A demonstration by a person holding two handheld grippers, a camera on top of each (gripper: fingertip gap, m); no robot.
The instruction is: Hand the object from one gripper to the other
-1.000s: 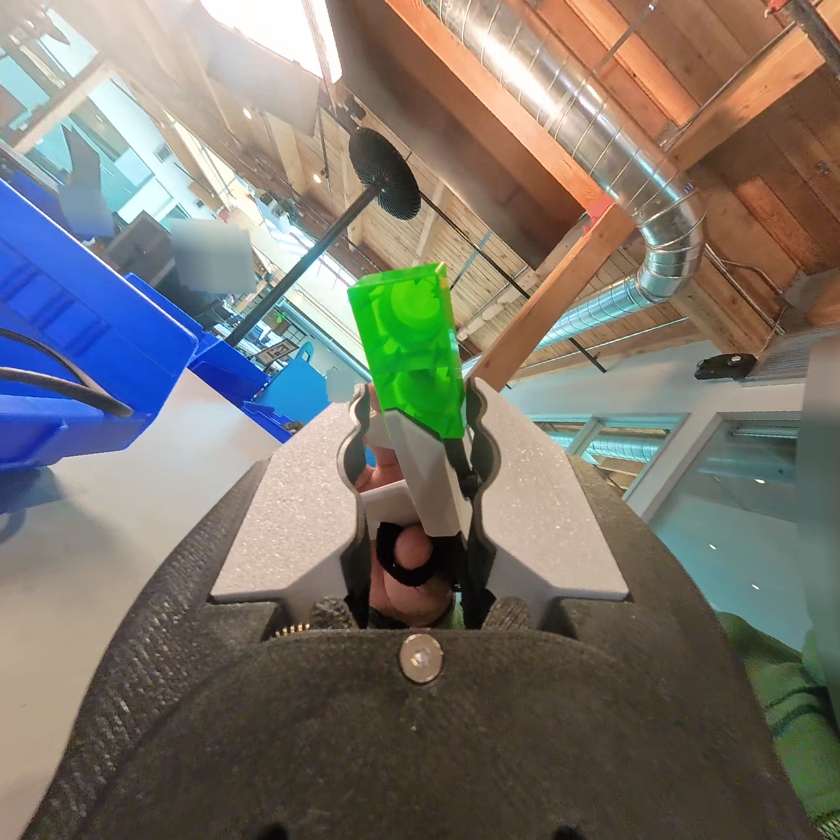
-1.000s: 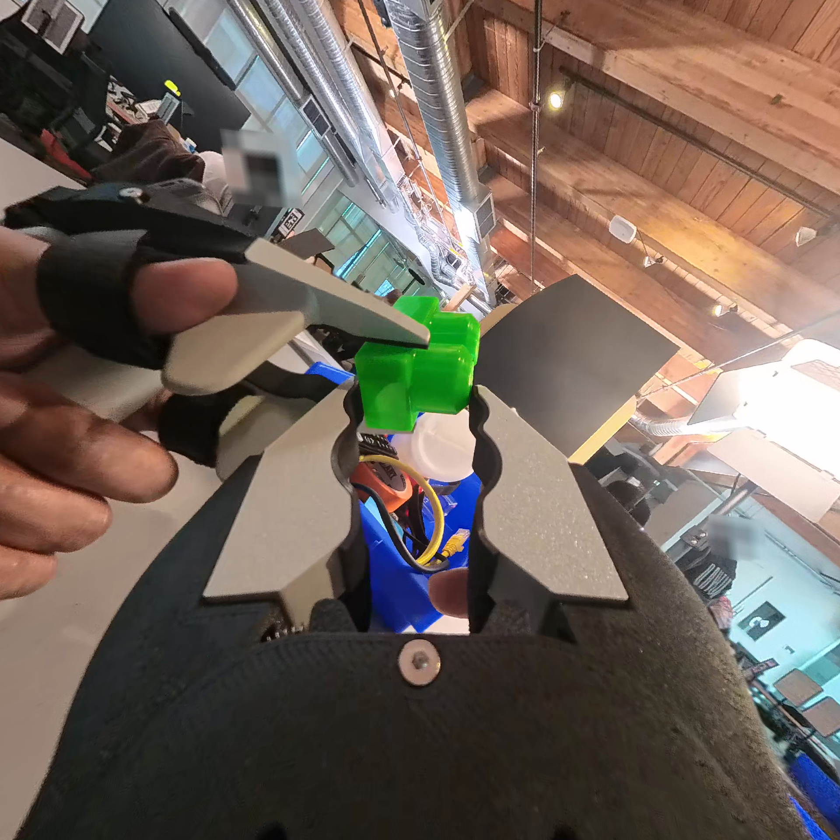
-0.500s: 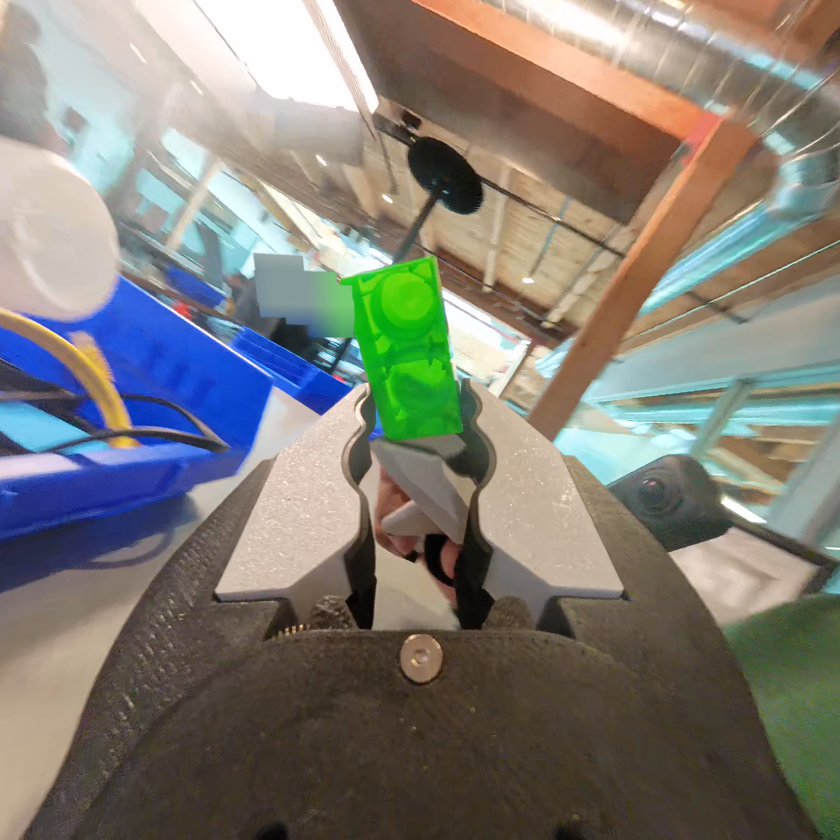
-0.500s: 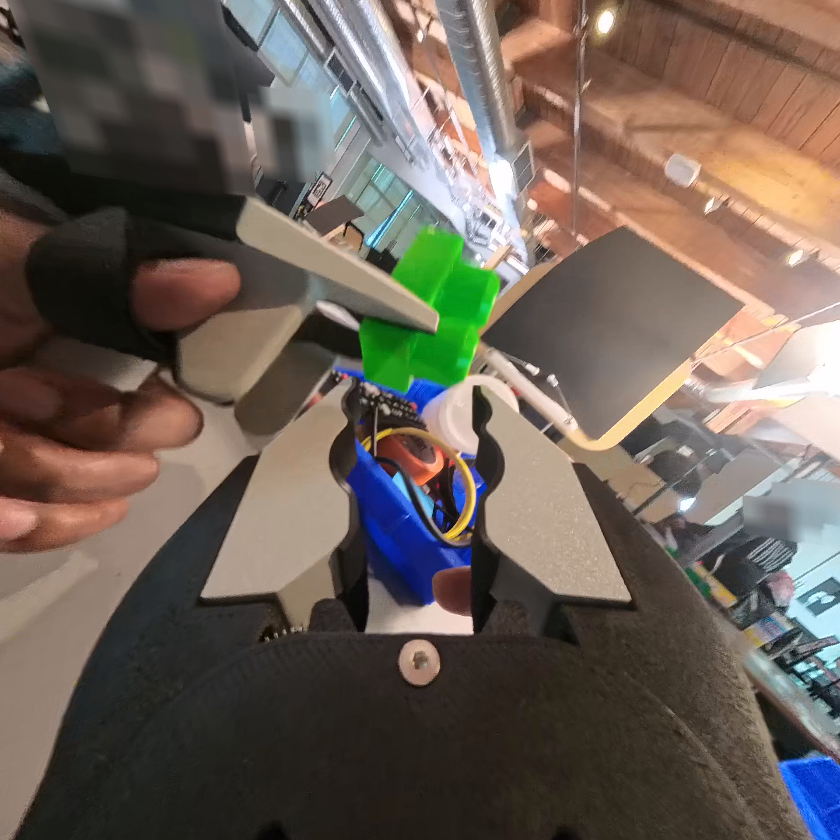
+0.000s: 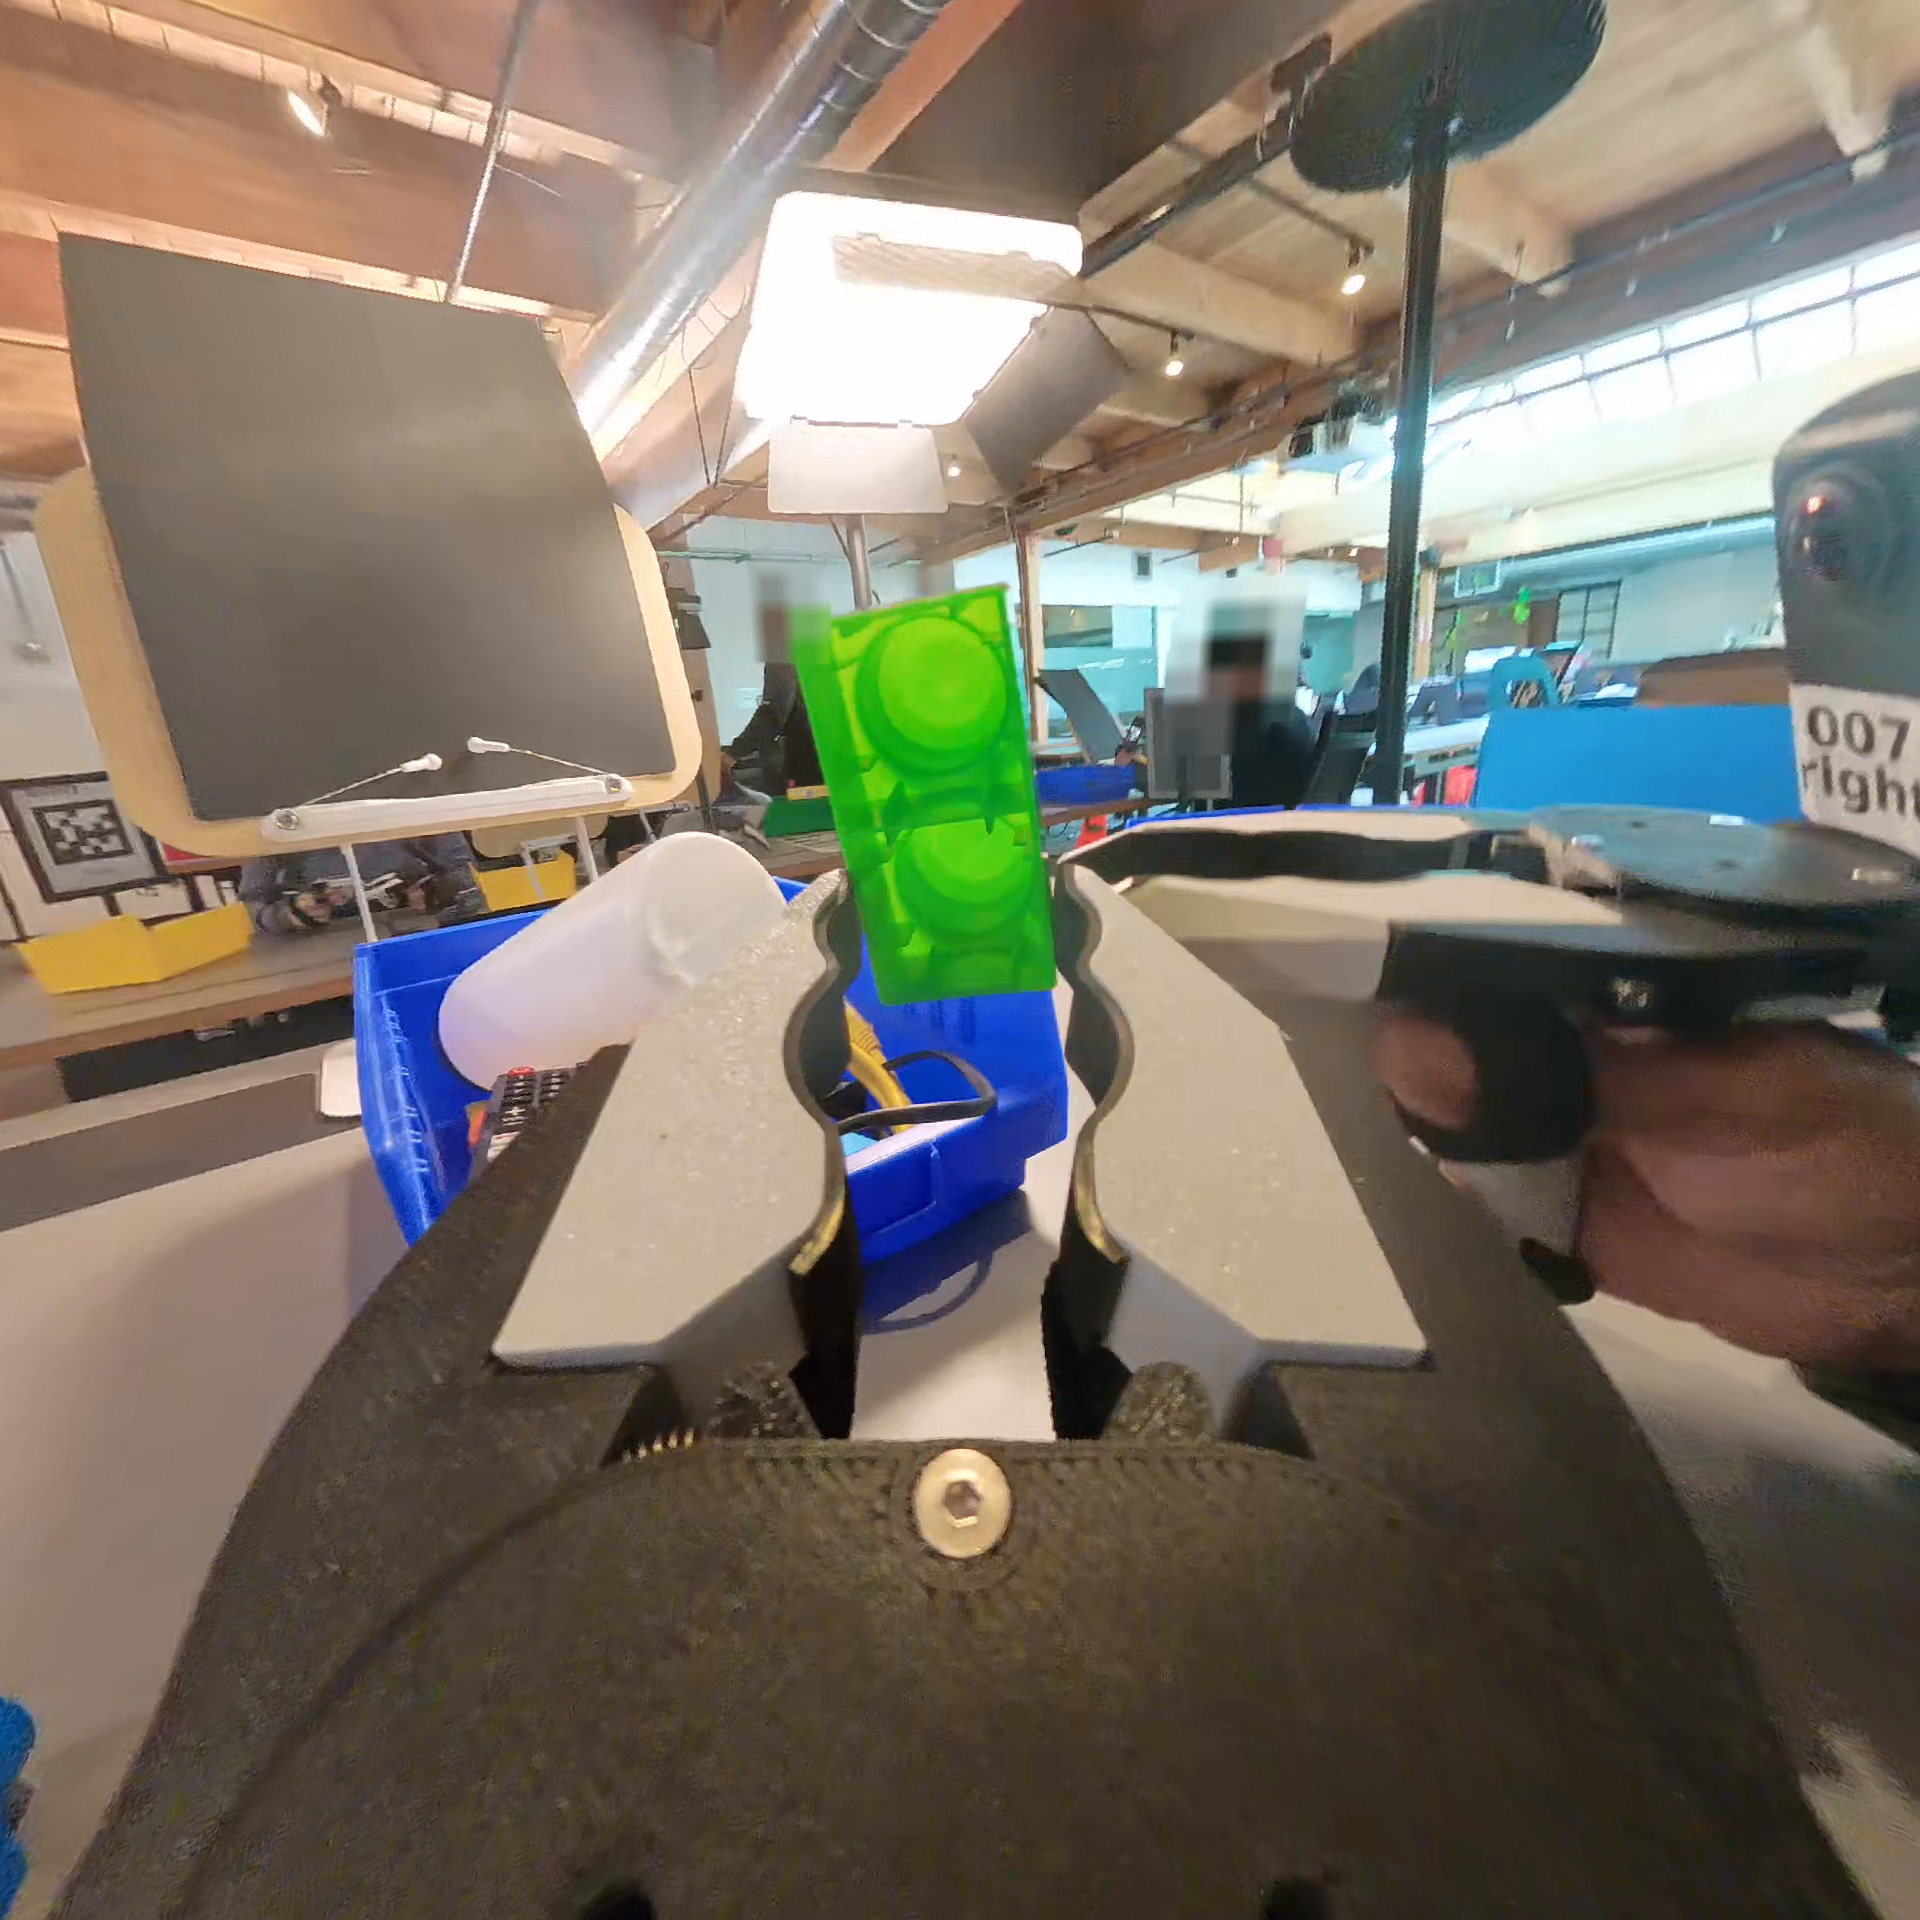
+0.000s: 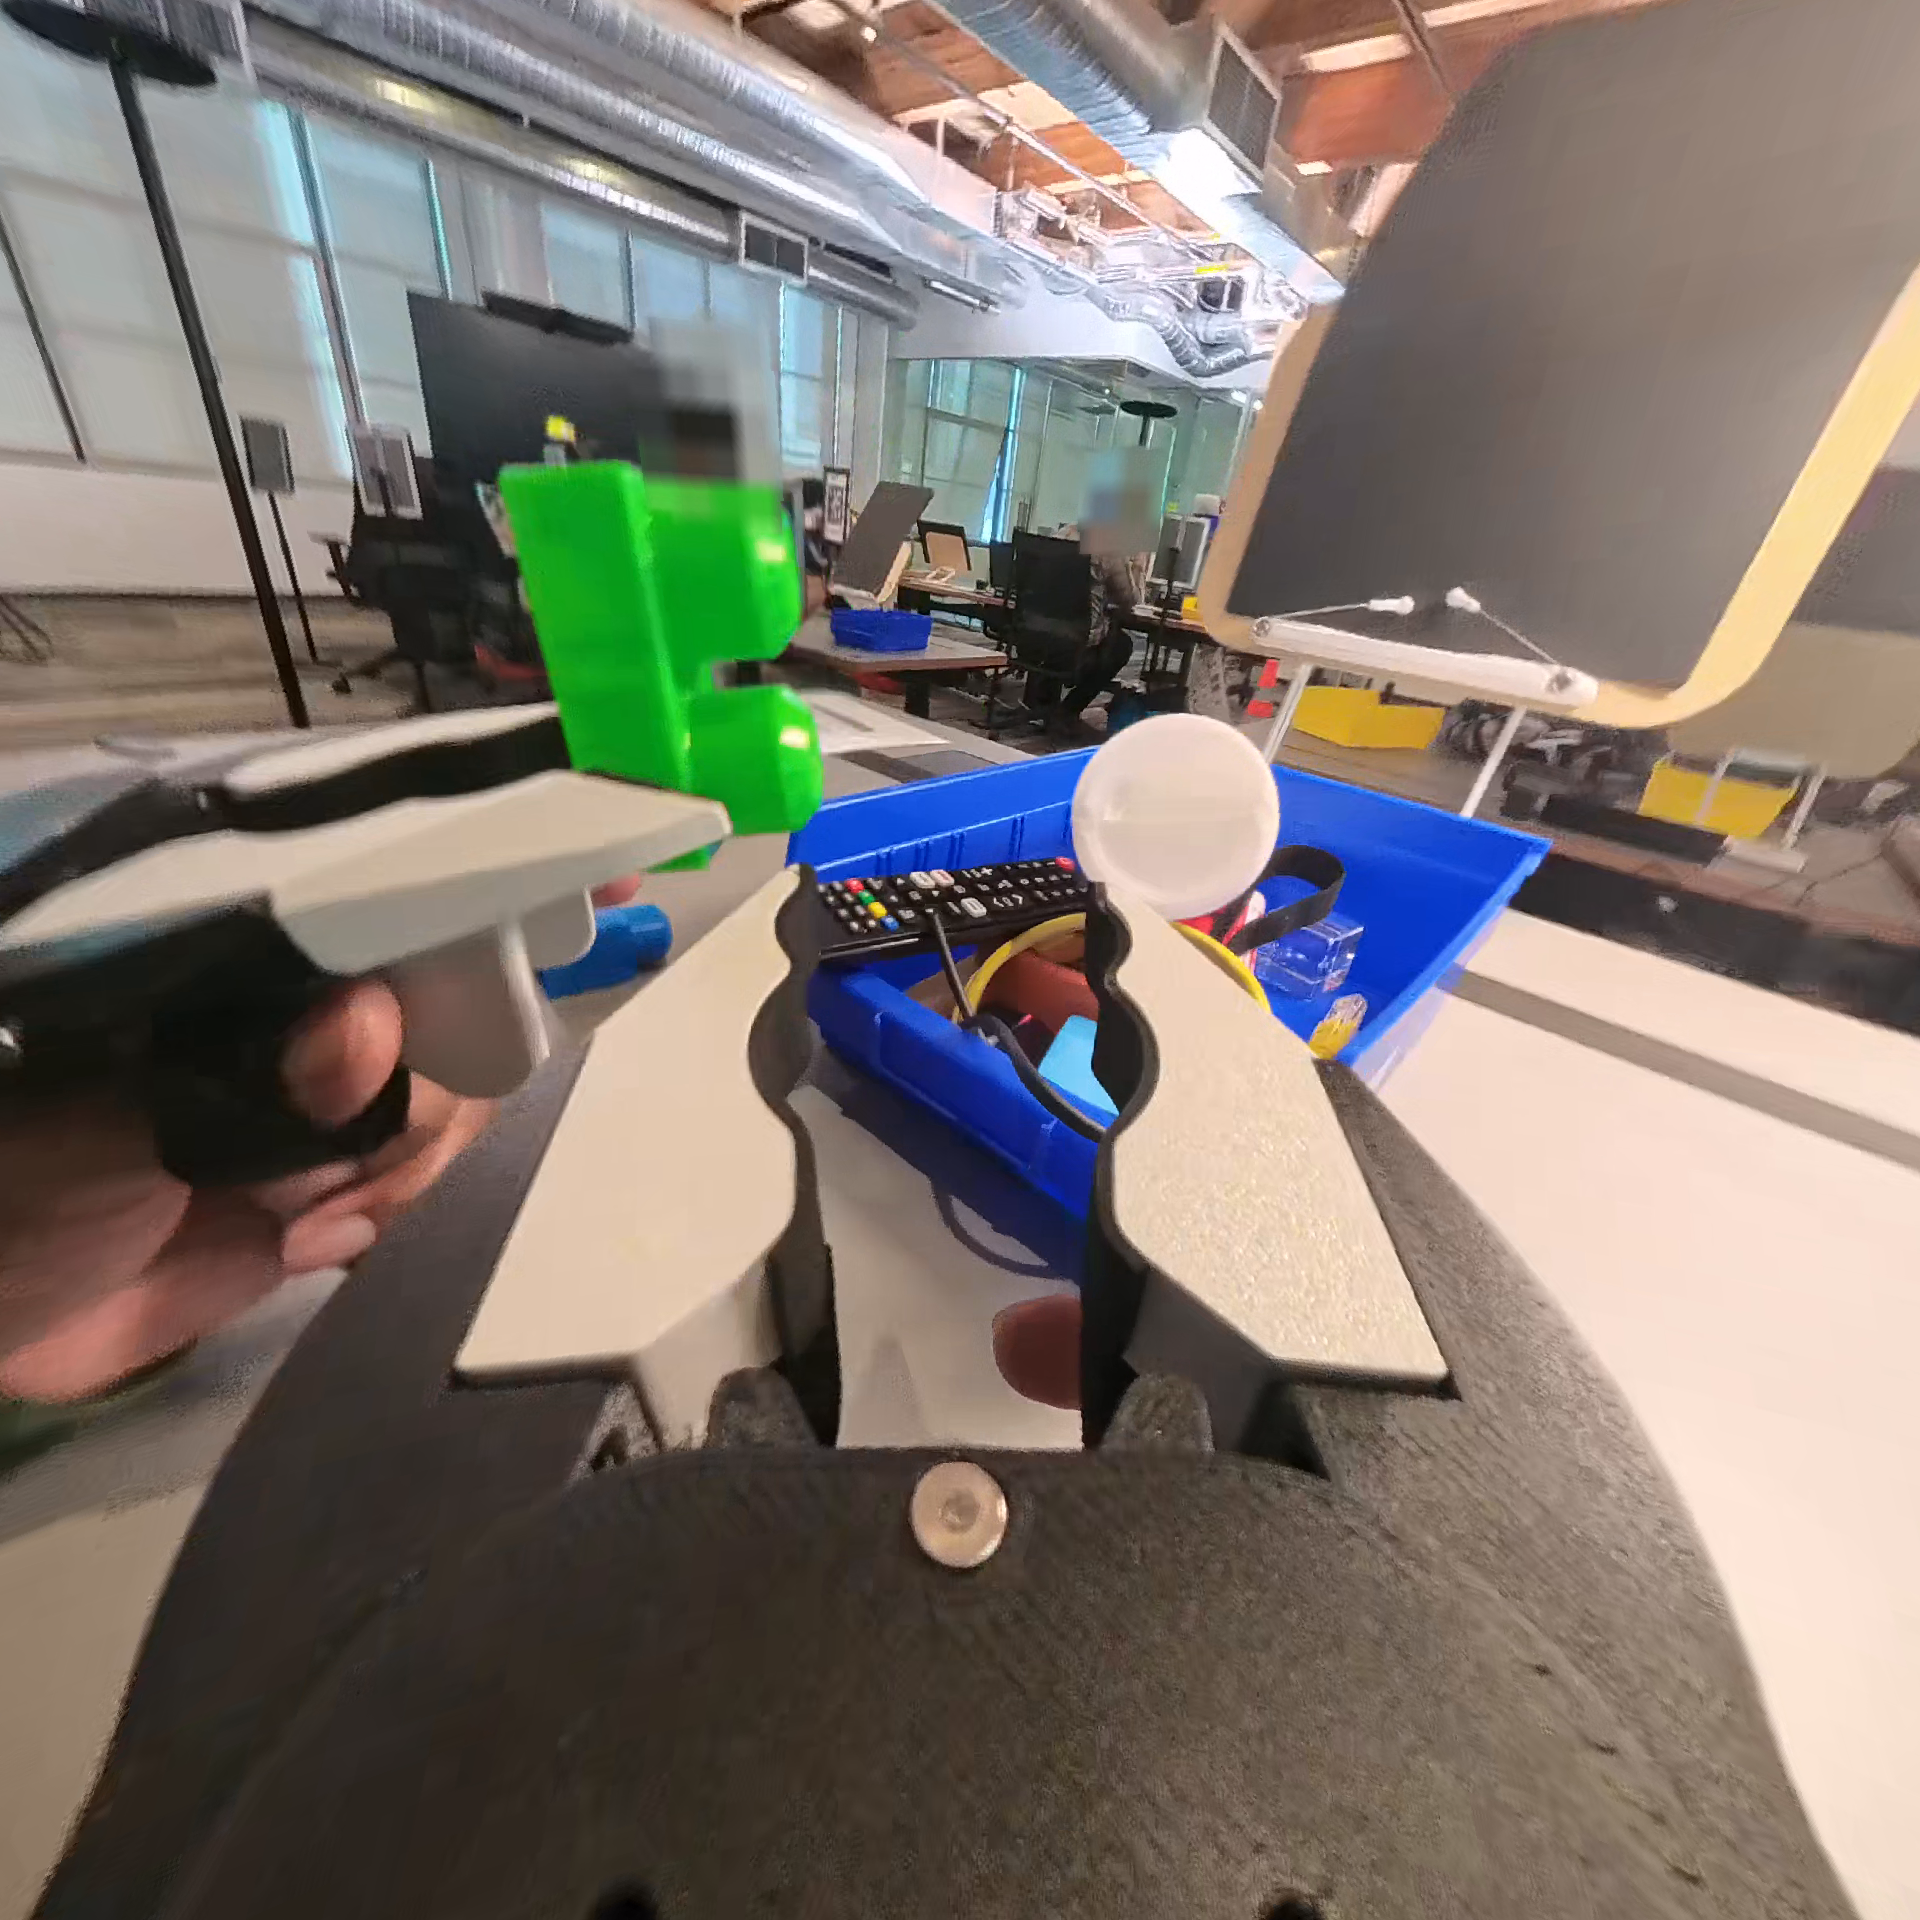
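Note:
A translucent green two-stud brick [image 5: 935,800] stands upright between the fingertips of my left gripper [image 5: 951,899], which is shut on its lower end. The right wrist view shows the same brick [image 6: 623,644] at upper left, pinched by the left gripper's grey fingers [image 6: 468,842], with a hand behind them. My right gripper [image 6: 945,894] is open and empty, to the right of the brick and apart from it. Its fingers [image 5: 1299,904] reach in from the right in the left wrist view, close beside my left gripper's right fingertip.
A blue bin [image 5: 935,1174] stands on the pale table [image 5: 156,1351] just ahead, holding a white bottle [image 5: 603,966], a remote control [image 6: 997,894] and cables. A black board on a stand [image 5: 343,561] is behind it. People sit at desks far back.
The brick was between my right gripper's fingertips while the left also held it; now the right gripper is off it. Both views have swung down from the ceiling to the table and bin.

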